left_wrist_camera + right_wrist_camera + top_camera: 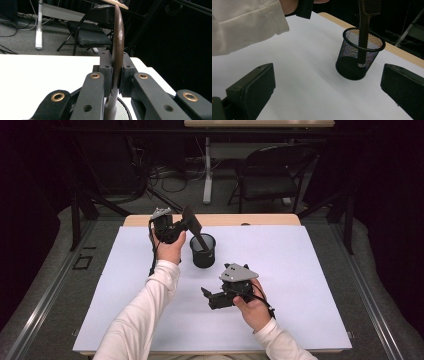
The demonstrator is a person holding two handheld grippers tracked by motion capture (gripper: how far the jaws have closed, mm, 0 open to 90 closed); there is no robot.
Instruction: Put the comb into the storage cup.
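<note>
A black mesh cup stands upright on the white sheet, a little behind the table's middle. My left gripper hovers above and left of the cup, shut on the wide flat head of a dark spatula-like utensil. The utensil's handle slants down inside the cup. In the left gripper view the pads pinch the thin brown utensil edge-on, with the cup's mesh below. My right gripper rests low near the front, open and holding nothing, and faces the cup and utensil.
The white sheet covers most of the wooden table, whose far edge lies just behind the cup. A black folding chair and a white table leg stand on the floor beyond. A white sleeve crosses the right gripper view's upper left.
</note>
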